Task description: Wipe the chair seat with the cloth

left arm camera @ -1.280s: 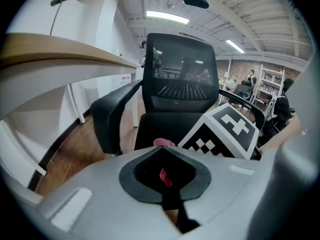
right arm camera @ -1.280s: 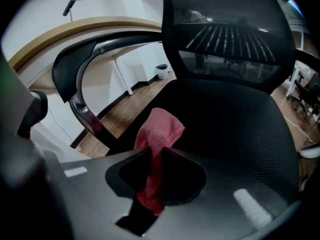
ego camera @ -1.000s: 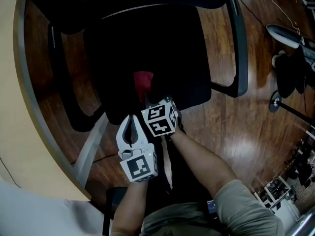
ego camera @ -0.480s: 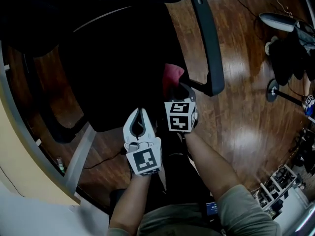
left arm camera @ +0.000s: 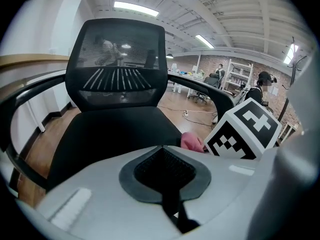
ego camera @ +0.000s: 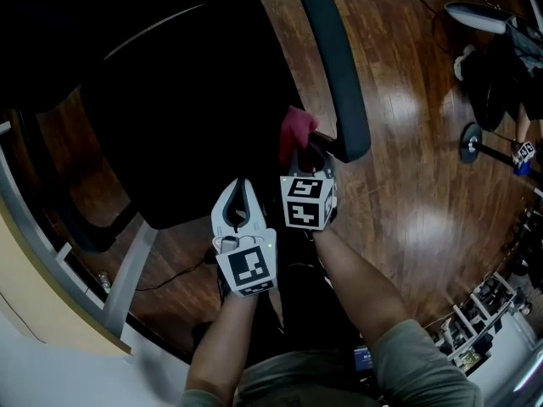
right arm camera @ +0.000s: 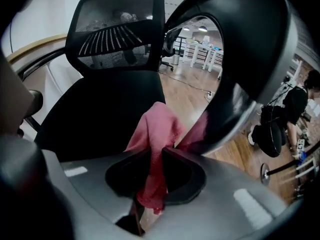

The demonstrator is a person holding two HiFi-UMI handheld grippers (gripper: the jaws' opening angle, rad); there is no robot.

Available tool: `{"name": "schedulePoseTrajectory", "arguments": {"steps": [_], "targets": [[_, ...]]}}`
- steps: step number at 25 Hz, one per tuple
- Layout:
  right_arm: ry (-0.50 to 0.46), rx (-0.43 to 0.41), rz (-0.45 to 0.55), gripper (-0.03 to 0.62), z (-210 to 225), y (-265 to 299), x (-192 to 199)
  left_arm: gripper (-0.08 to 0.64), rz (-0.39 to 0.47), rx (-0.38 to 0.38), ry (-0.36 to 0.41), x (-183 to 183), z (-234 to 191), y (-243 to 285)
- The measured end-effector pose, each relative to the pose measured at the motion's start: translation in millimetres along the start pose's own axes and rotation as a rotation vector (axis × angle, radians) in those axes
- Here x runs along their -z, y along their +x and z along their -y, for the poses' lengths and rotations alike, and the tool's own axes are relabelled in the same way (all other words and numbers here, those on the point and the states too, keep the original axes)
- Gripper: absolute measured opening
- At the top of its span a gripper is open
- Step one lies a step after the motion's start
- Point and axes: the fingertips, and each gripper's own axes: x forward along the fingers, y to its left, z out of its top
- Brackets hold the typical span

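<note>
The black chair seat (ego camera: 195,117) fills the upper left of the head view. A red cloth (ego camera: 295,132) lies at the seat's right edge, beside the right armrest (ego camera: 335,66). My right gripper (ego camera: 304,149) is shut on that cloth (right arm camera: 157,129), which bunches out between the jaws and hangs over the seat (right arm camera: 100,109). The armrest (right arm camera: 250,59) looms close on the right of this view. My left gripper (ego camera: 243,183) hovers at the seat's front edge, left of the right one. Its jaws (left arm camera: 161,148) meet with nothing between them. The cloth (left arm camera: 191,142) peeks out beside the right gripper's marker cube.
The mesh backrest (left arm camera: 117,64) stands behind the seat. A curved beige desk edge (ego camera: 34,312) runs along the left. Wooden floor (ego camera: 416,193) lies to the right, with another chair's base (ego camera: 471,142) farther off. The chair's left armrest (ego camera: 59,219) is at the left.
Both grippers have slid right across the seat. The cloth went with the right gripper from the seat's front middle to its right edge by the armrest.
</note>
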Motion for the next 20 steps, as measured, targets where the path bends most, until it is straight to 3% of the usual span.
{"name": "schedulePoseTrajectory", "arguments": {"steps": [5,11,15,20], "targets": [[0.002,0.007,0.014,0.061,1,1,1,0.006,-0.009,-0.016,-0.012,9,-5,-5],[-0.04,-0.032,0.092,0.063,-23,-18,-21,0.006,0.02,-0.096,-0.058,8,-39,-25],[-0.087,-0.125,0.148,0.063,-75,-41,-43,0.006,0.026,-0.18,-0.091,9,-84,-53],[-0.227,-0.312,0.213,0.063,-179,-69,-59,0.006,0.023,-0.308,-0.139,26,-152,-100]]}}
